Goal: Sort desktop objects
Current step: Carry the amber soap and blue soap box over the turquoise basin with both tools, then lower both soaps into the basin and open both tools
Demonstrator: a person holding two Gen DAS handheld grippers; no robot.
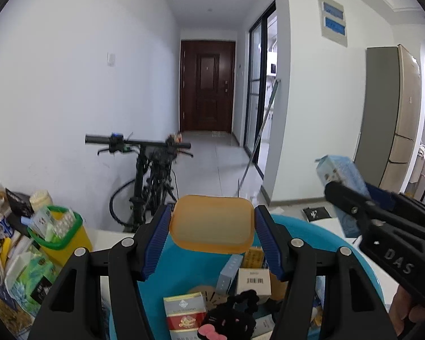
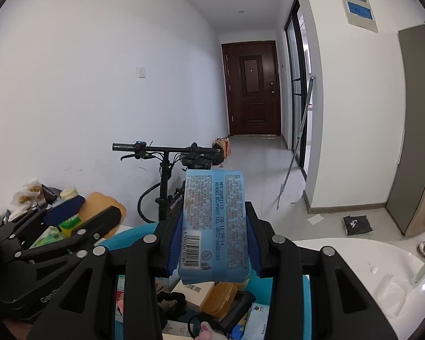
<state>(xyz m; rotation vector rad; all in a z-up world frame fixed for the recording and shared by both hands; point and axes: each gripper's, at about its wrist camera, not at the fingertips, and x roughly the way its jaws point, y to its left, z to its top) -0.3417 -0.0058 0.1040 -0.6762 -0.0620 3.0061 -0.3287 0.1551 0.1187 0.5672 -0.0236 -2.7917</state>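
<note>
My left gripper (image 1: 212, 216) is shut on an orange translucent plastic box (image 1: 211, 226), with the blue pads pressing its two sides. It hangs over a blue basin (image 1: 362, 257) that holds several small boxes, a red and white cigarette pack (image 1: 185, 316) and a black hair tie (image 1: 235, 311). My right gripper (image 2: 214, 217) is shut on a light blue wipes pack (image 2: 212, 226) with its barcode side facing the camera, also above the blue basin (image 2: 127, 235). In the left wrist view the right gripper (image 1: 357, 188) and its blue pack (image 1: 337, 170) show at the right.
A yellow bin with a green rim (image 1: 62, 235), full of small items, stands left of the basin among snack packets and tissue packs. The white tabletop (image 2: 354, 257) stretches to the right. A black bicycle (image 1: 153, 175) leans on the wall behind the table.
</note>
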